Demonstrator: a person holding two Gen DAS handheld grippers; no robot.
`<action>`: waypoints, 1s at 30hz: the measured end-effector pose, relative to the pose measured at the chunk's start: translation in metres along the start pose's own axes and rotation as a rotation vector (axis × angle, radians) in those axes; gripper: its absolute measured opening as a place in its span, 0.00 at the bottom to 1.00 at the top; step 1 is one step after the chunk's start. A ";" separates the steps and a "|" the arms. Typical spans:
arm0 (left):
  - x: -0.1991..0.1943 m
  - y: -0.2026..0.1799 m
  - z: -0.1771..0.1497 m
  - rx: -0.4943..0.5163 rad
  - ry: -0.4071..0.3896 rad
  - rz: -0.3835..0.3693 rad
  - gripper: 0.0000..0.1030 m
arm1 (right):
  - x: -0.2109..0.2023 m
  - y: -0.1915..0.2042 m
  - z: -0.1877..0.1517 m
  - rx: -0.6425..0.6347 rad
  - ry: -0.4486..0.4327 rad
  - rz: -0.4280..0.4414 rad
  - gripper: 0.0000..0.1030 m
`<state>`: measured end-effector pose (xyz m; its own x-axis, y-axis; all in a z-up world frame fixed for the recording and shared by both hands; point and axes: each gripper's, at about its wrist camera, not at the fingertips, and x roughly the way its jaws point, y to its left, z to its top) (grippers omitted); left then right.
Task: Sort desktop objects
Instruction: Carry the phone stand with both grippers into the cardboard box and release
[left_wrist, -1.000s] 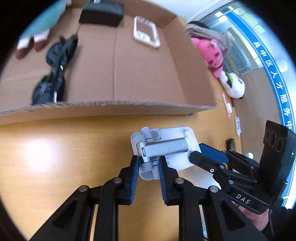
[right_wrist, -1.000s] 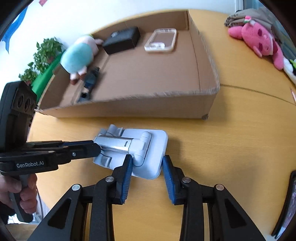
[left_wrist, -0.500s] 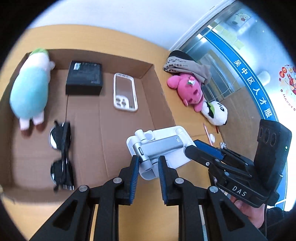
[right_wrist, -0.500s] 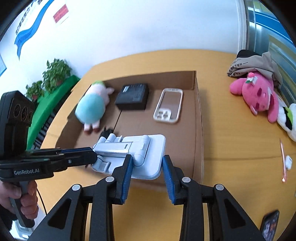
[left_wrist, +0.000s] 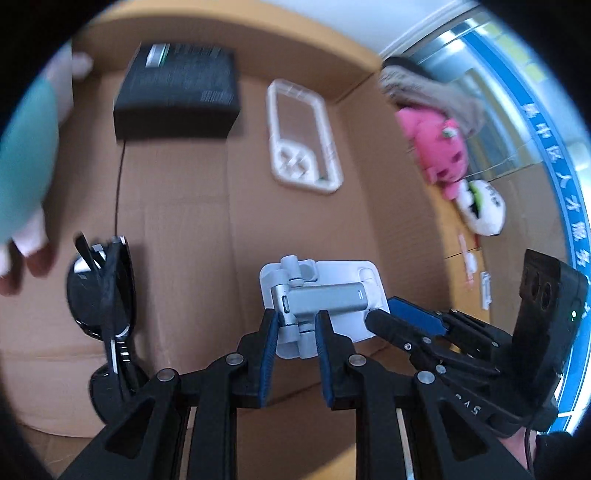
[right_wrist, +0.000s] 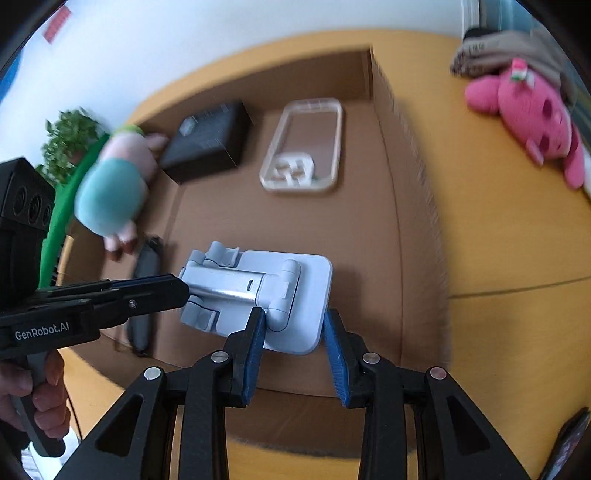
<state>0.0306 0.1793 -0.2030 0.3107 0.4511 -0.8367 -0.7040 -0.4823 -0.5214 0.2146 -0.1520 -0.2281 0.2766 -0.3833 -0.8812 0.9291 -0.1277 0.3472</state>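
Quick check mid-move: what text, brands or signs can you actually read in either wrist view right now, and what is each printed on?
"GenRobot.AI": side of the left tool, in the right wrist view.
Letters on the right tool: upside down, only partly legible.
White Chinese characters on the blue wall band: too blurred.
Label on the black box: too small and blurred.

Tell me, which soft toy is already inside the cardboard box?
The teal-bodied plush toy with pale pink feet lies inside the brown cardboard box, at its left side. The bright pink plush toy and the white-and-black plush toy lie outside on the wooden table.
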 end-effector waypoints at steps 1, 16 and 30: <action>0.004 0.002 0.000 -0.010 0.015 -0.004 0.17 | 0.008 -0.001 -0.001 0.004 0.029 -0.014 0.34; -0.194 -0.069 -0.033 0.085 -0.488 0.389 0.78 | -0.124 0.043 0.016 -0.044 -0.121 0.021 1.00; -0.292 -0.129 -0.084 0.083 -0.699 0.610 0.78 | -0.220 0.086 0.011 -0.169 -0.254 -0.068 1.00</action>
<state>0.0843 0.0464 0.0941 -0.5639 0.5004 -0.6570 -0.6710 -0.7414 0.0112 0.2313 -0.0887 -0.0008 0.1618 -0.5979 -0.7851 0.9770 -0.0151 0.2128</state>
